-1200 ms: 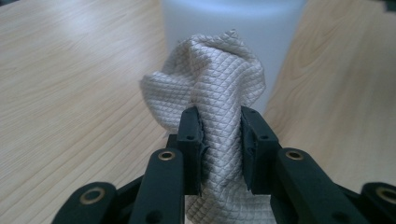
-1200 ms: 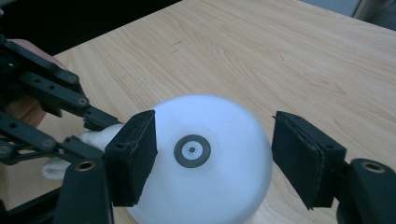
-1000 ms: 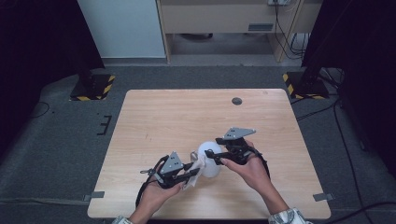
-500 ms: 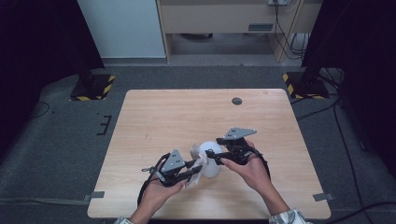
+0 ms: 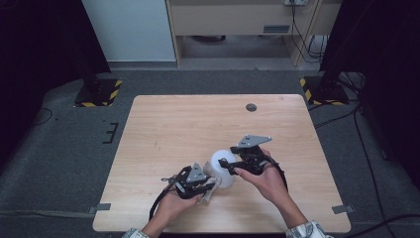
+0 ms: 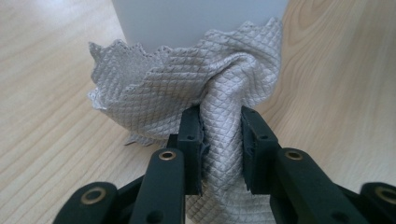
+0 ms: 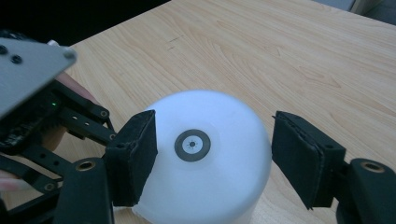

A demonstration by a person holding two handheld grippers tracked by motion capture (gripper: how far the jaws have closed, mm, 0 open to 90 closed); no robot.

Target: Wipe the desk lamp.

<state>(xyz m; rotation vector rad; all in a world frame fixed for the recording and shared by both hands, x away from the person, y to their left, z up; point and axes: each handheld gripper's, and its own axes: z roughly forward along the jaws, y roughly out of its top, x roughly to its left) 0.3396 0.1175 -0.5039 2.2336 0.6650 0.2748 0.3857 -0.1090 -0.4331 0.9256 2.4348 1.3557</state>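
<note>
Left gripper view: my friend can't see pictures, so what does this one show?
Two black tongs pinch a bunched-up grey quilted cloth with zigzag edges. The cloth lies against the bottom of a white plastic container, which stands on a light wooden table.

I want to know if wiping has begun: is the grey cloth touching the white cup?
Touching. The left gripper view shows the grey cloth, pinched by the left gripper, pressed against the white cup wall.

My light wooden desk (image 5: 163, 129) carries a white upturned cup (image 5: 223, 166) near its front edge, base up. A grey quilted cloth (image 6: 187, 88) is bunched against its side, seemingly touching the wood. A small dark disc (image 5: 251, 107) lies far back.
</note>
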